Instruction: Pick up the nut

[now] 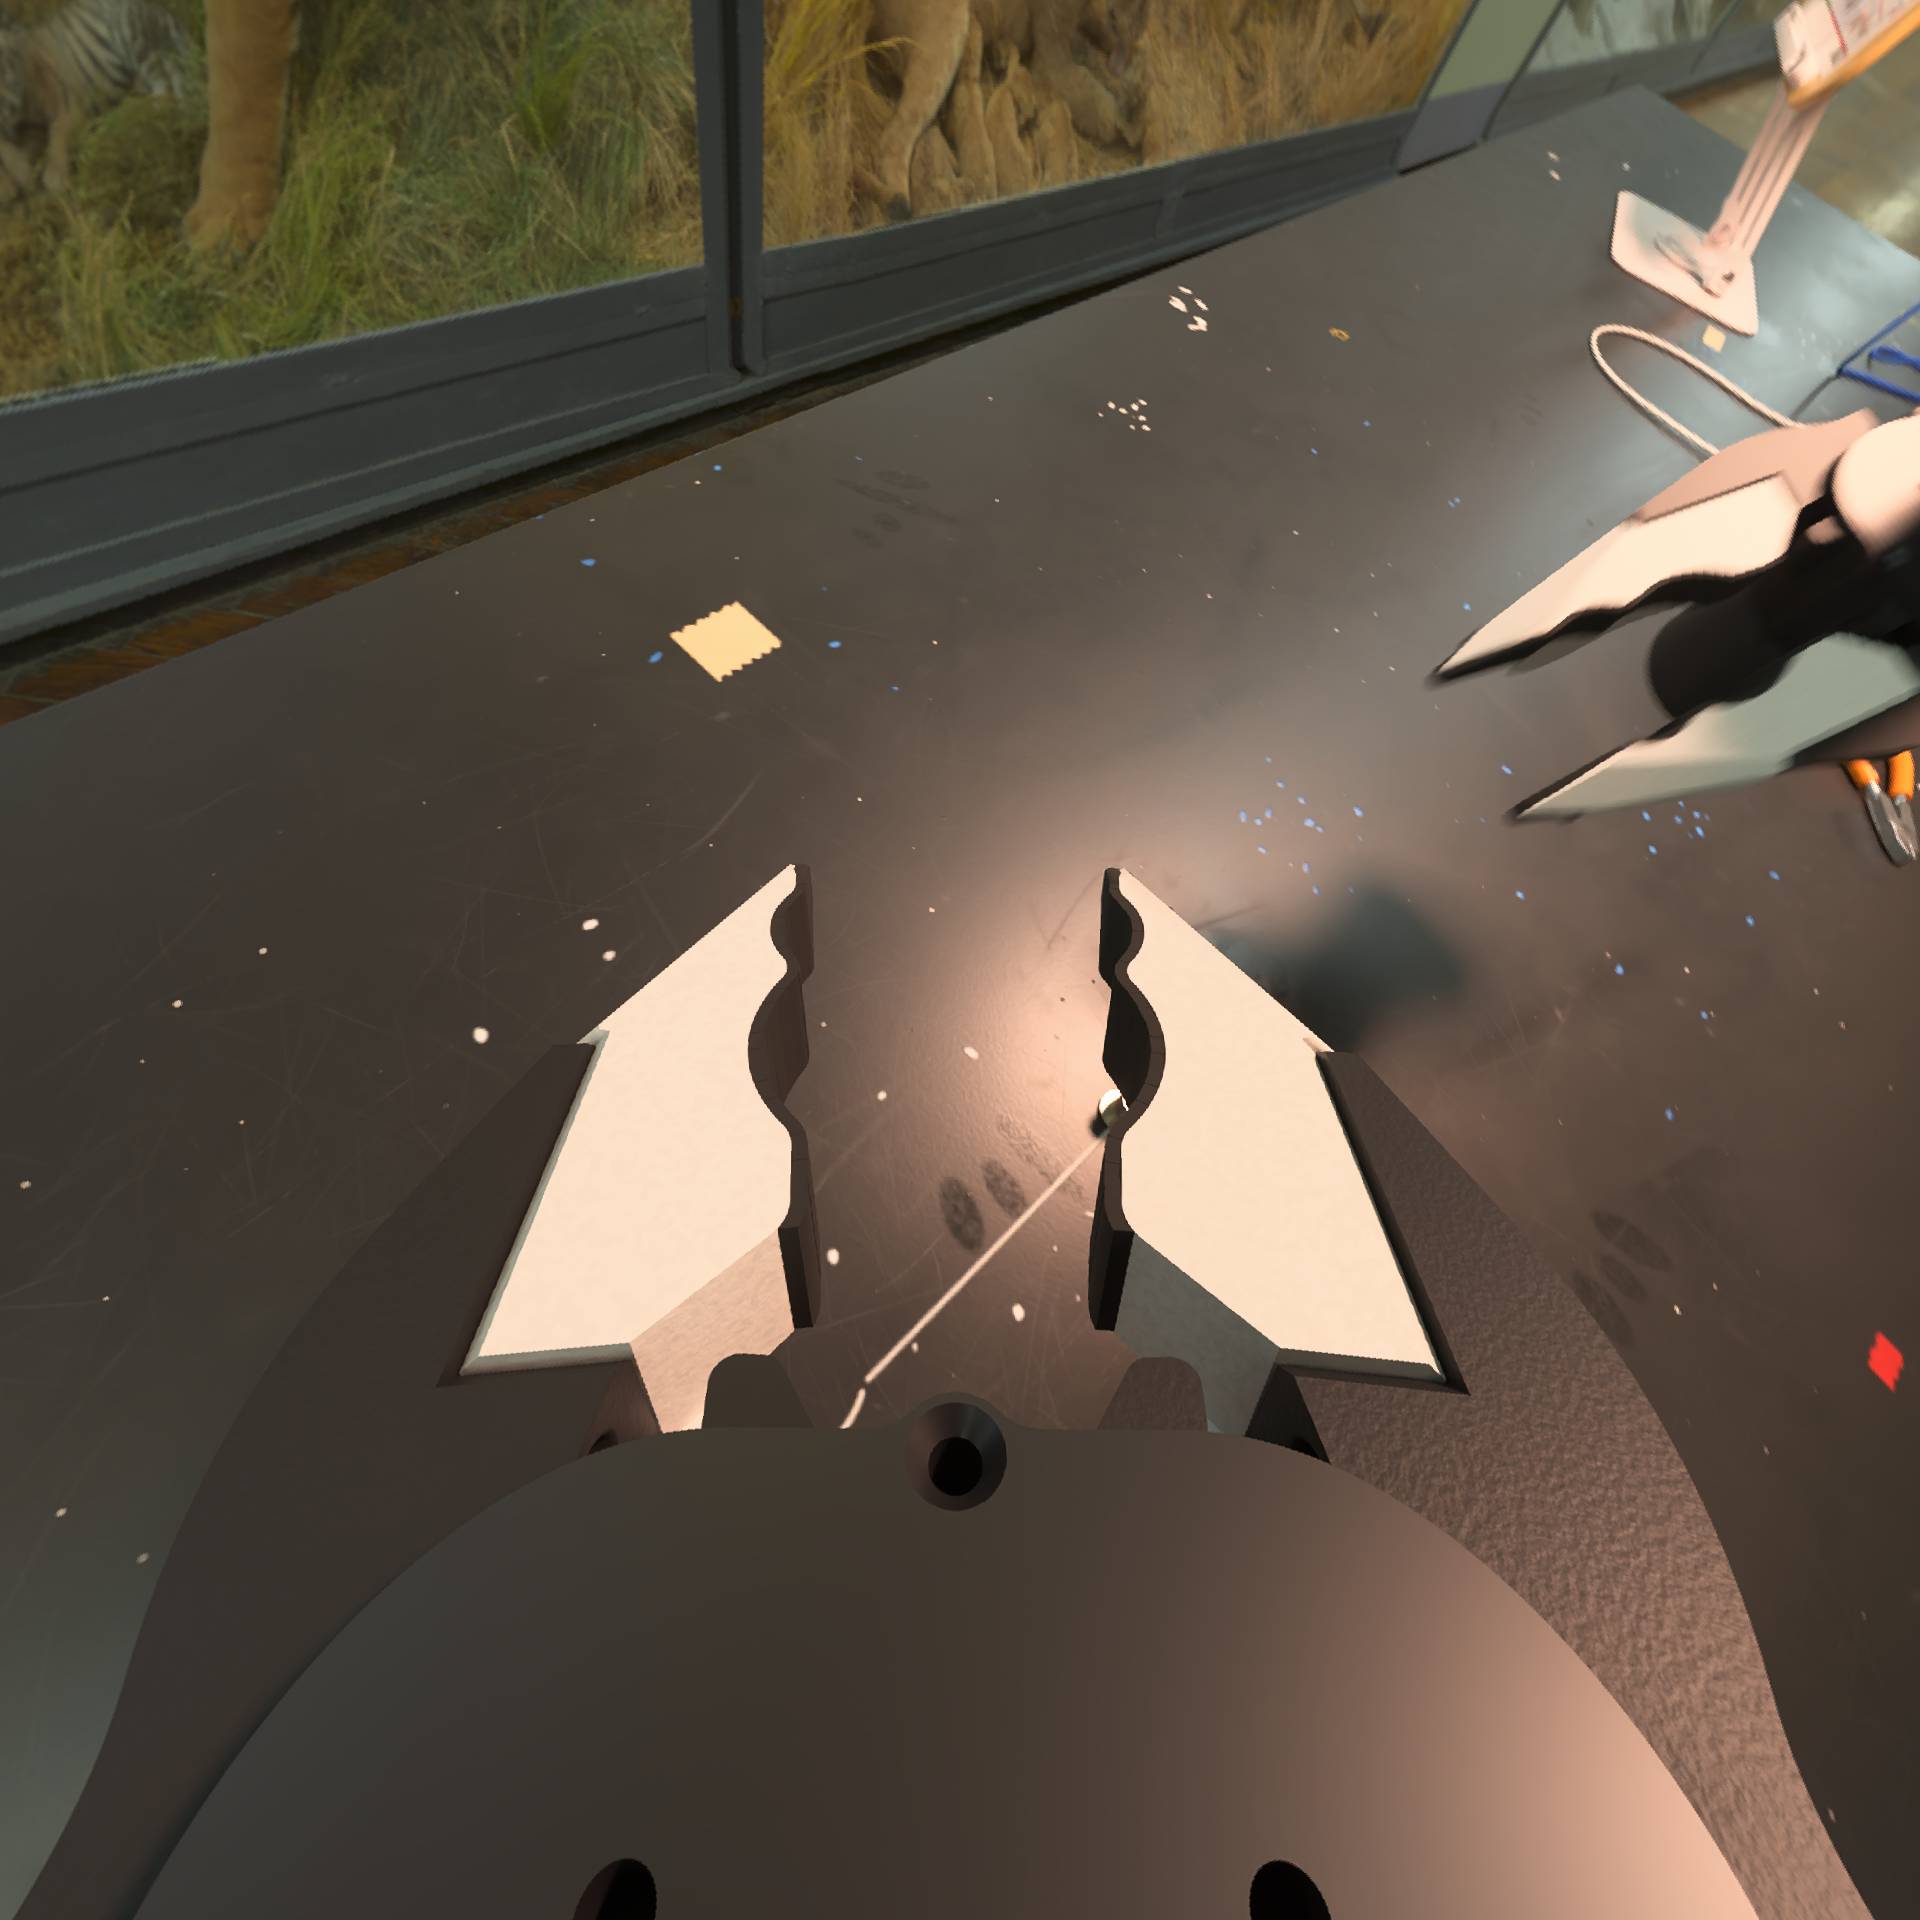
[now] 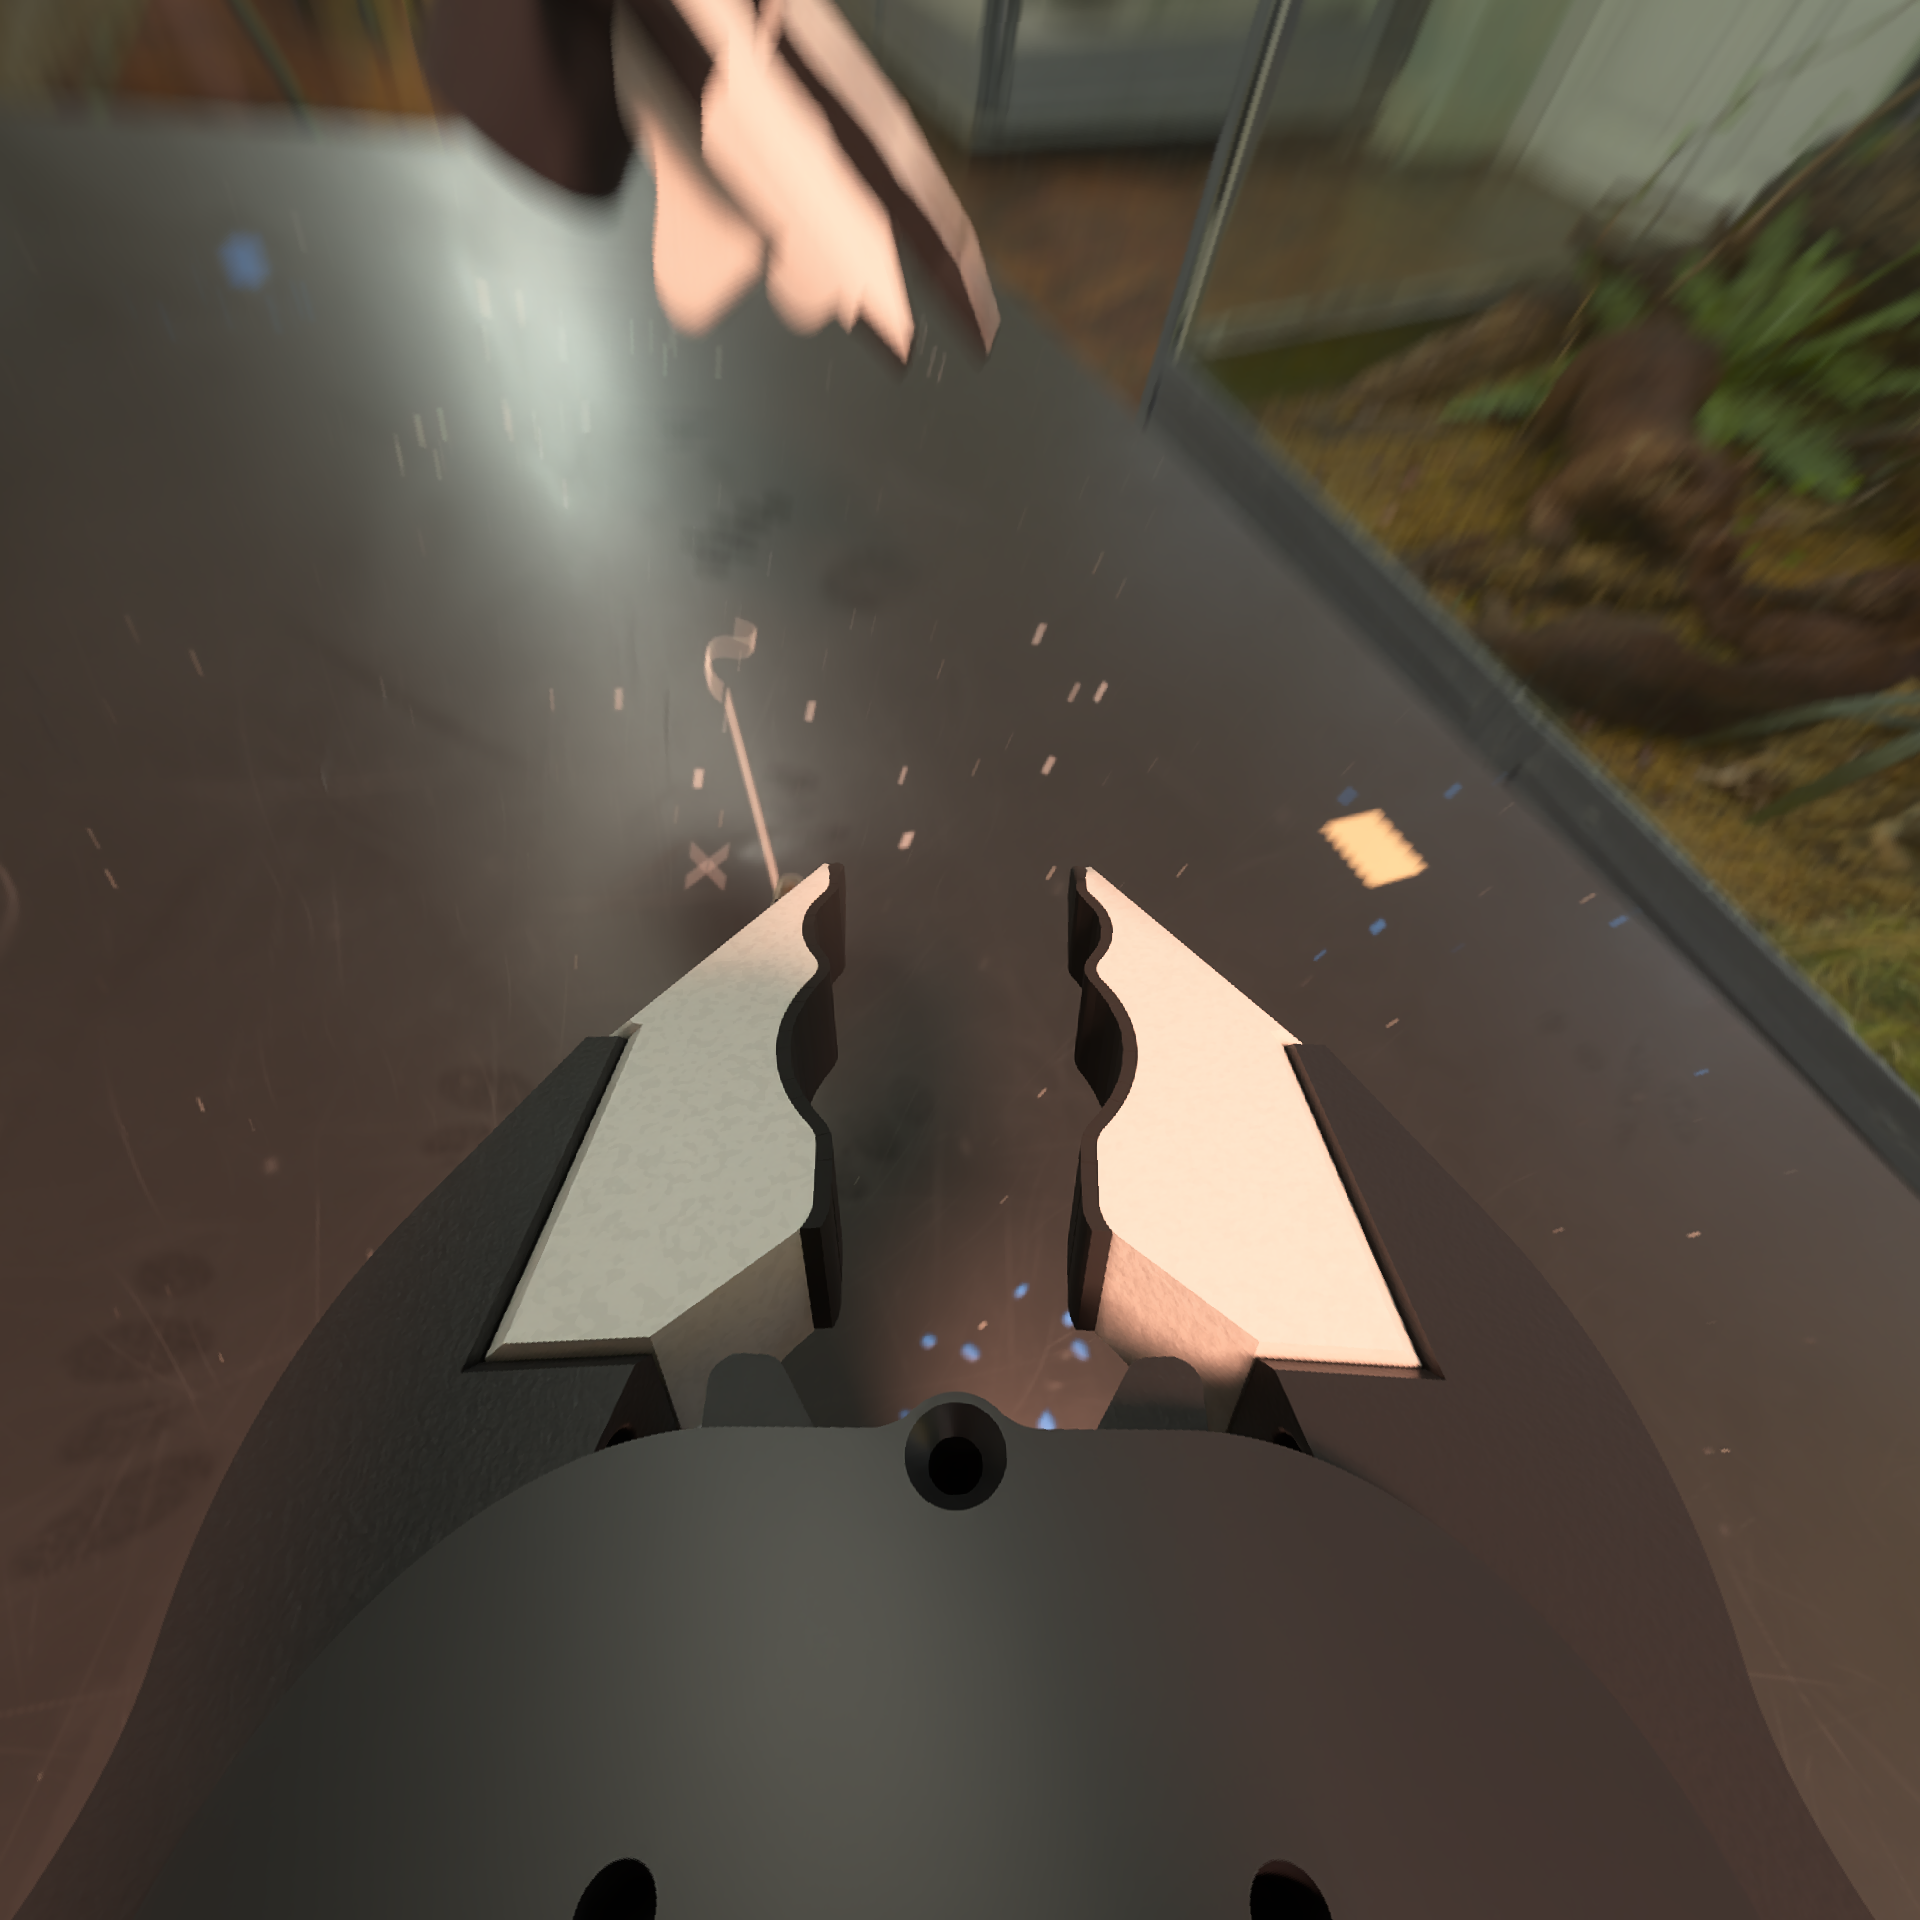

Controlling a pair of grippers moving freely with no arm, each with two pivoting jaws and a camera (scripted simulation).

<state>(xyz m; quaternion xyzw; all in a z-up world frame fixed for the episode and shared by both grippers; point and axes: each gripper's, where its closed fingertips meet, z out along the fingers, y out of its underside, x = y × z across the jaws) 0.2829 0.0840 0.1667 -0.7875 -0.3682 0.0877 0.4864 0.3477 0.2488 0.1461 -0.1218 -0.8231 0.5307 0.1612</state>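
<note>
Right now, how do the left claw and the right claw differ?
The left claw has the nut peeking out beside one finger's inner edge; the right claw has only bare table between its fingers. The left view is sharp, the right view blurred. Both are open and hold nothing.

Nut (image 1: 1112,1108) tiny, half hidden behind finger; pliers (image 1: 1889,805) cut off

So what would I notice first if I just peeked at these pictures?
Probably the left hand-held gripper, open wide over the dark table, with a tiny shiny nut beside its right-hand finger. Then the right hand-held gripper, open too, poking in from the right, and the grassy display behind glass.
</note>
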